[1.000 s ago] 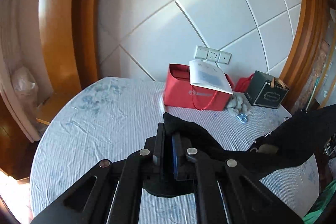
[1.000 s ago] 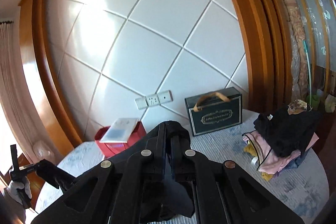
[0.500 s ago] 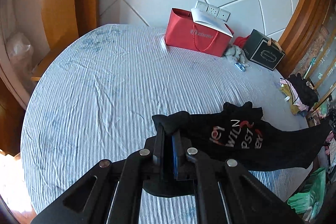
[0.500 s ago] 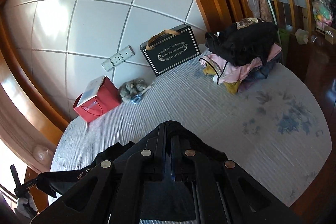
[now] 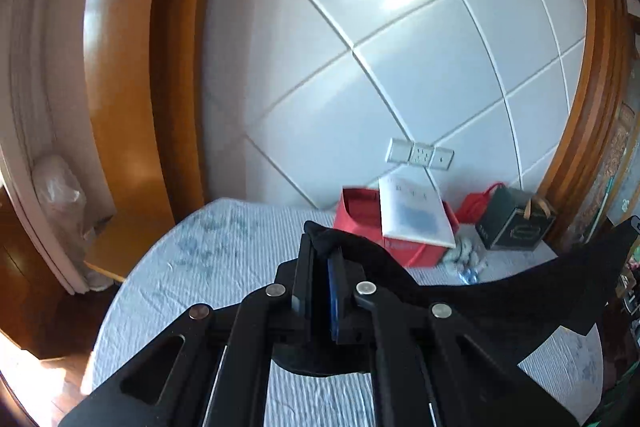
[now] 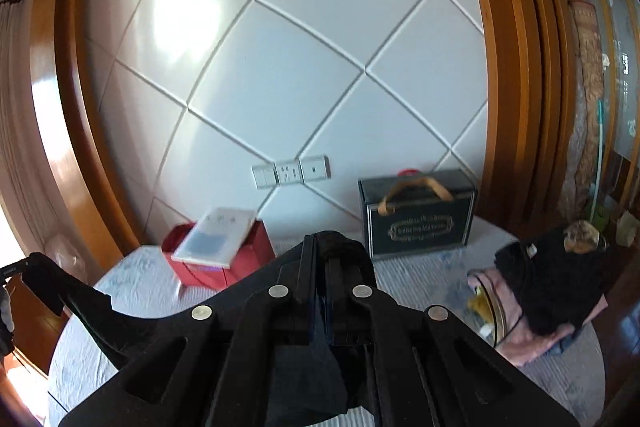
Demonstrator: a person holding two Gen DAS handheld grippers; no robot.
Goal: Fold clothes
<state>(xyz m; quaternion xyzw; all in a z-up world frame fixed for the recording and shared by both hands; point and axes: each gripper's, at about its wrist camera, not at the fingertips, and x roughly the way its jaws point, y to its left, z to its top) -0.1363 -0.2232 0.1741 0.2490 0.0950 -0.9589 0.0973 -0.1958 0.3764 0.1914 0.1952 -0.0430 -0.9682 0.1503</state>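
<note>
A black garment (image 5: 500, 291) hangs stretched in the air between my two grippers, above the round table with a pale blue striped cloth (image 5: 208, 259). My left gripper (image 5: 320, 259) is shut on one corner of the garment. My right gripper (image 6: 324, 259) is shut on the other corner, and the black garment (image 6: 120, 323) sweeps away to the left in the right wrist view. The garment's print is hidden.
A red paper bag (image 5: 360, 215) with a white booklet (image 5: 416, 215) on it stands at the table's back by the wall. A dark green gift box (image 6: 416, 219) stands to its right. A pile of clothes (image 6: 548, 291) lies at the table's right edge.
Half a second ago the garment lay low over the table with both grippers tilted down. Now both grippers have lifted and tilted up, and the garment hangs taut in the air.
</note>
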